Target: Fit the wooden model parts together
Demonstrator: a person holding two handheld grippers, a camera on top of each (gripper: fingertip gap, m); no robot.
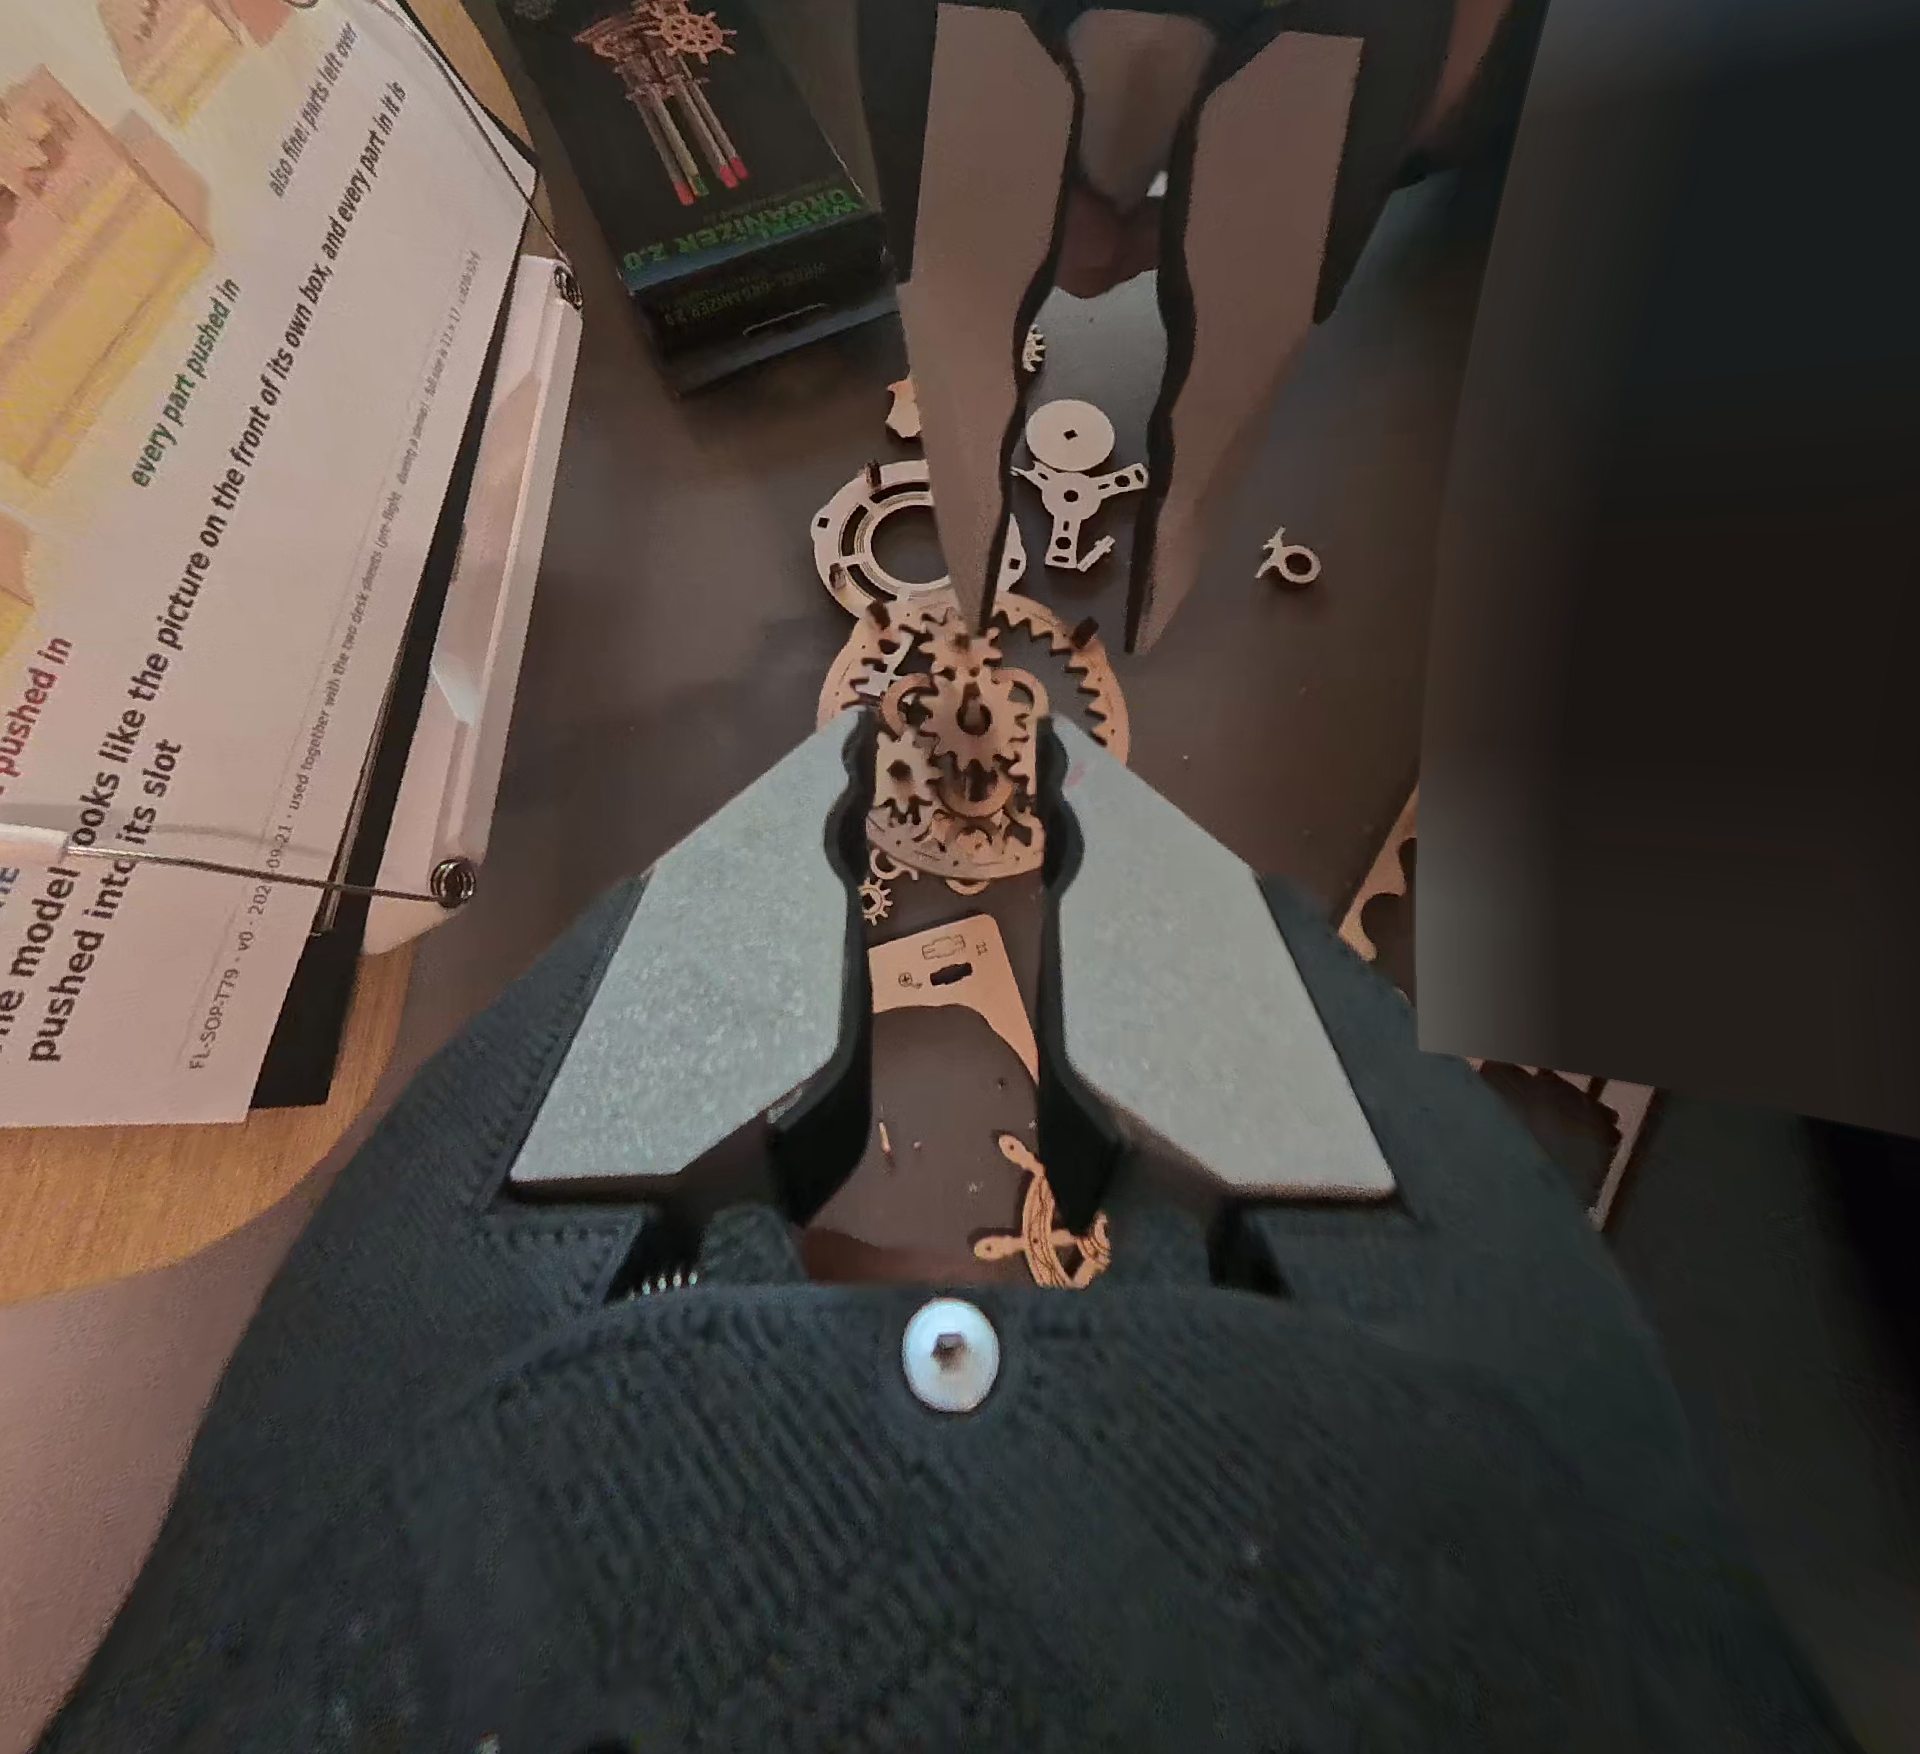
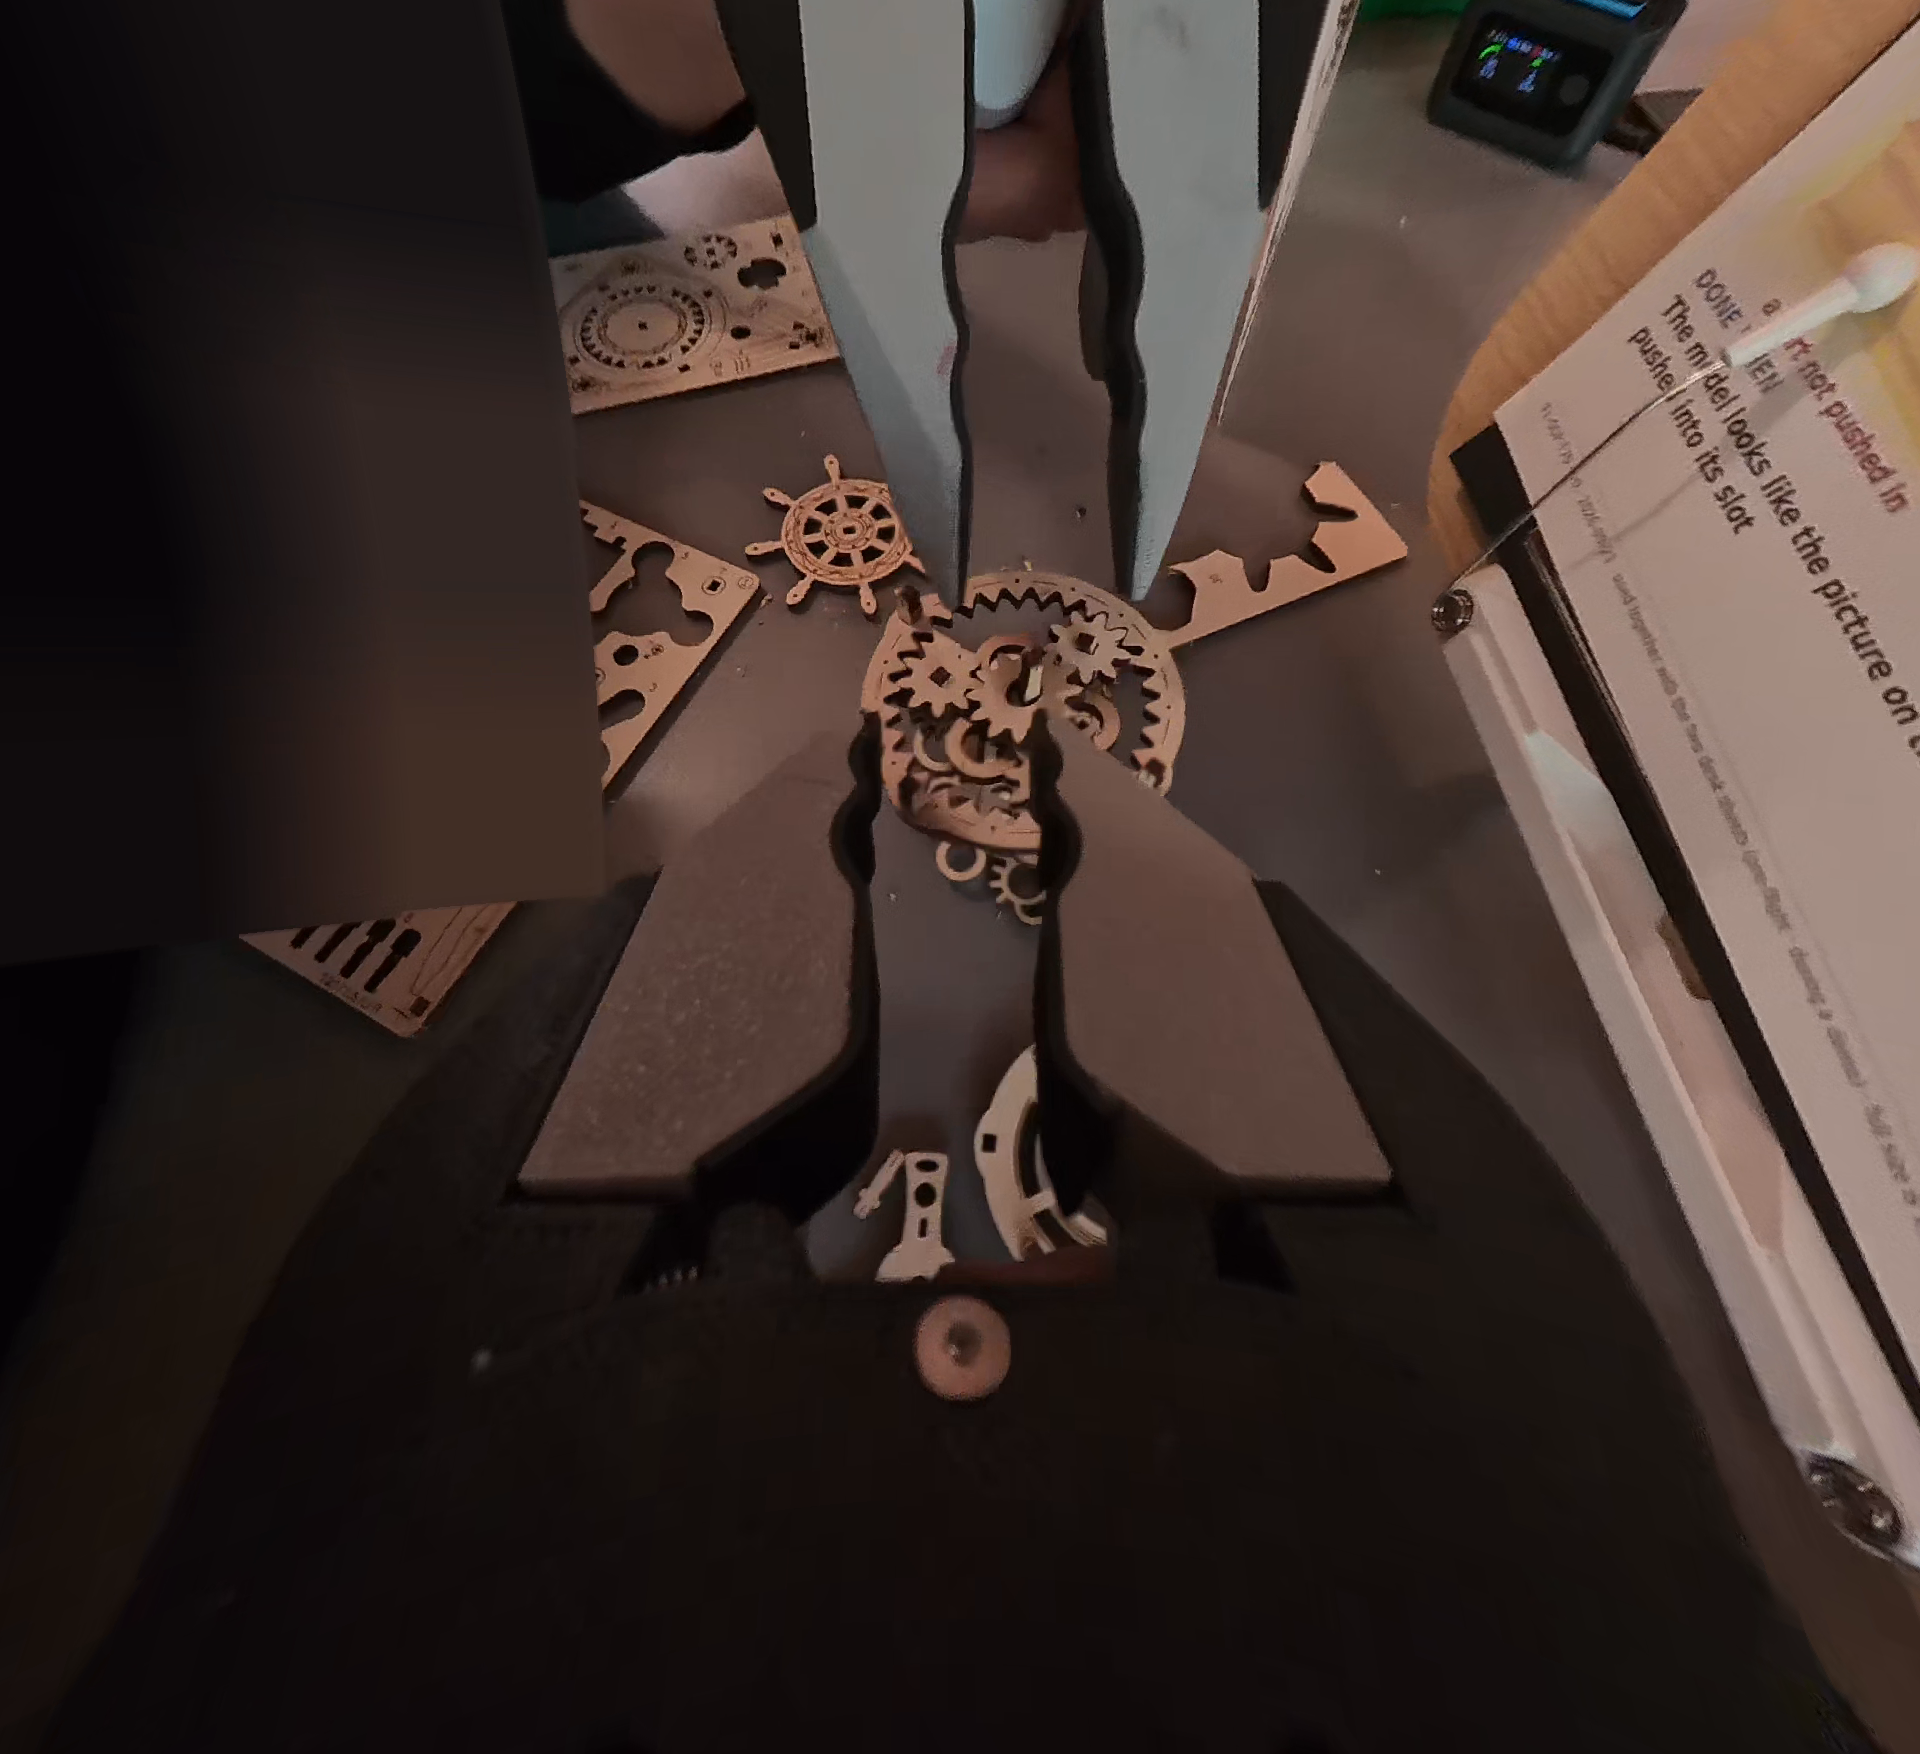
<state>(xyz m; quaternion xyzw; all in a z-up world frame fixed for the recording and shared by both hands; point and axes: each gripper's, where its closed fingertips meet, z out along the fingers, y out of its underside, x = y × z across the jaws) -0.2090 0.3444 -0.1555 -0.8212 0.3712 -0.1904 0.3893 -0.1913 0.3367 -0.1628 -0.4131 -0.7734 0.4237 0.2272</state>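
A wooden gear assembly (image 1: 961,748) lies on the dark table: a toothed ring with small gears inside it on a round base. It also shows in the right wrist view (image 2: 1023,696). My left gripper (image 1: 956,738) is open, with its fingertips at the rim on its side of the assembly and nothing gripped between them. It comes in from the top of the right wrist view (image 2: 1047,598). My right gripper (image 2: 956,743) is open over the opposite side. In the left wrist view (image 1: 1060,644) one of its fingertips (image 1: 975,634) touches the top gears.
Loose parts lie around: a ship's wheel (image 2: 847,535), a flat ring (image 1: 883,541), a three-armed piece (image 1: 1075,499), small gears (image 2: 997,873). Punched sheets (image 2: 665,322) and an offcut (image 2: 1299,551) lie behind. A black box (image 1: 727,177), a clipped instruction sheet (image 1: 208,354) and a device with a screen (image 2: 1527,63) stand nearby. My left and right fingertips are right by each other. Left tips and right tips are each some 15 cm from the offcut (image 2: 1299,551).
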